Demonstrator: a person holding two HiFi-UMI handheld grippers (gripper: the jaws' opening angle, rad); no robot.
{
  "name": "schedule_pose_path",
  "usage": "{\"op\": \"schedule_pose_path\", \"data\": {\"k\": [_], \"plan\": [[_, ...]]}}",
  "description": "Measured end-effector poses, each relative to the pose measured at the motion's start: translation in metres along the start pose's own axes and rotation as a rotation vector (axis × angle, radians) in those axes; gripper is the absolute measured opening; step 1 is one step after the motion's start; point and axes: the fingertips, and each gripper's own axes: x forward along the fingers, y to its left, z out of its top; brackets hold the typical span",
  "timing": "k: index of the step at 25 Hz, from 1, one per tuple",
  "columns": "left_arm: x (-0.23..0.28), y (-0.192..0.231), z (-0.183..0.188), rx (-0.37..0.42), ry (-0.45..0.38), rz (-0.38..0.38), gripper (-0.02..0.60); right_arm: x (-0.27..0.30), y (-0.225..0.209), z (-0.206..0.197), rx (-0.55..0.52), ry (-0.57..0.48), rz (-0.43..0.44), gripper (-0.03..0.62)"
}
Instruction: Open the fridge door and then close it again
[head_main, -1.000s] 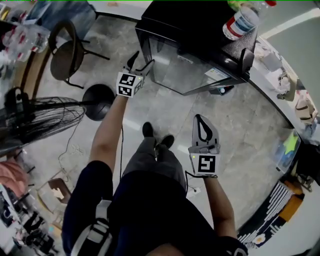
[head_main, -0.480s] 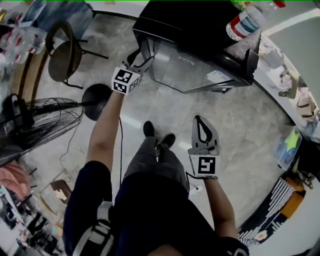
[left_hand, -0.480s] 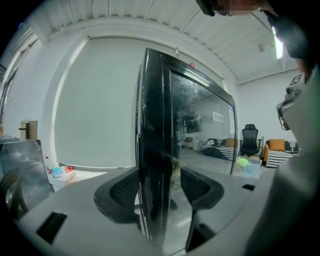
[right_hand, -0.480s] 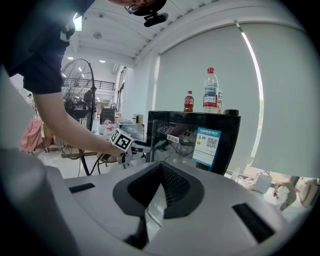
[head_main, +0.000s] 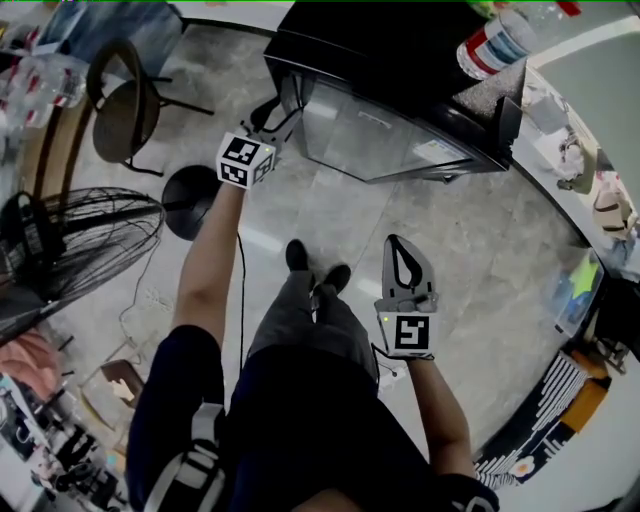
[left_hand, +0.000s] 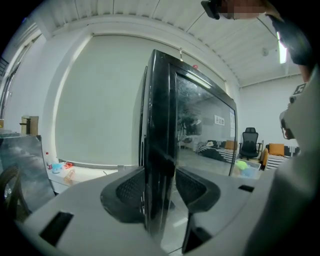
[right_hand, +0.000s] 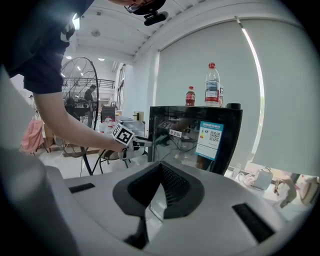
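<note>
Tiles (head_main: 330, 215) floor the room; left hand-held gripper (head_main: 271, 114), just closing, clamps fridge door (head_main: 385, 140); right hand-held gripper (head_main: 399, 244) clenched.

Between the left gripper (left_hand: 160, 172)'s dark grey dimpled pads (left_hand: 125, 192), which have just been closing, the fridge door (left_hand: 160, 100) edge is glossy black; its glass right of them is grey-tinted. Both gripper bodies are pale grey, each marker cube (head_main: 243, 160) patterned in black-and-white squares. Beyond the right gripper (right_hand: 160, 167)'s closed black ribbed pads is a blue-and-white sticker (right_hand: 209, 139) with a QR pattern; above it, a clear, red-capped bottle (right_hand: 212, 90) and a red-labelled smaller bottle (right_hand: 190, 96).
</note>
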Motion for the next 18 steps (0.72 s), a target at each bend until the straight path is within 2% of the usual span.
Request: {"op": "schedule_pose_path", "data": {"k": [14, 18], "plan": [[-0.0028, 0.0009, -0.0018, 0.007, 0.034, 0.019, 0.190, -0.0049, 0.0049, -0.0085, -0.001, 0.024, 0.020, 0.018], [-0.0069, 0.0001, -0.0025, 0.004, 0.049, 0.028, 0.189, -0.0082, 0.0045, -0.0018, 0.016, -0.006, 0.015, 0.018]]}}
